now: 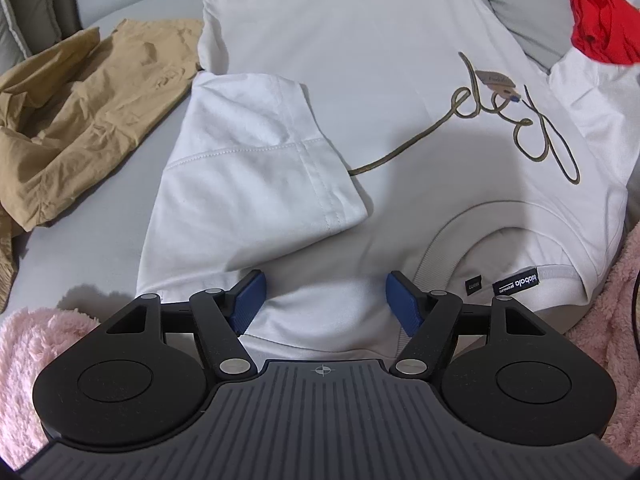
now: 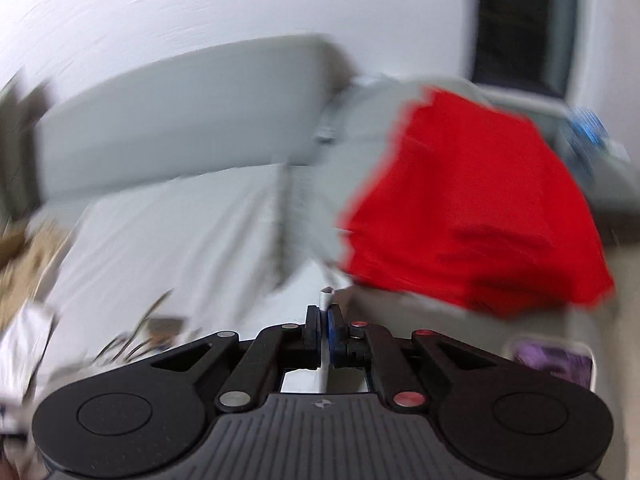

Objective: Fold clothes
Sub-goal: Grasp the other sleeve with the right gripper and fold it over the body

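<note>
- A crumpled tan garment (image 1: 80,112) lies on the grey bed sheet (image 1: 152,8) to the left of the shirt, its edge touching the shirt's far left corner.
- A red garment (image 1: 596,28) sits at the far right, overlapping the shirt's right sleeve; a grey pillow (image 1: 524,12) lies just behind it.
- Pink fluffy fabric (image 1: 40,344) borders the near edge of the bed on both sides of your left gripper (image 1: 322,304).
- No containers are visible in either view.
- The white T-shirt (image 1: 360,60) lies flat on the bed, front up, collar nearest you, with a looping brown script design (image 1: 520,120) across the chest. Its left sleeve (image 1: 256,152) is folded inward over the body.
- Your left gripper hovers above the shirt's near shoulder area, its jaws wide apart with nothing between them.
- Your right gripper (image 2: 326,320) has its jaws closed on a thin fold of white fabric (image 2: 326,298). That view is heavily blurred, so which part of the shirt it is cannot be told.
</note>
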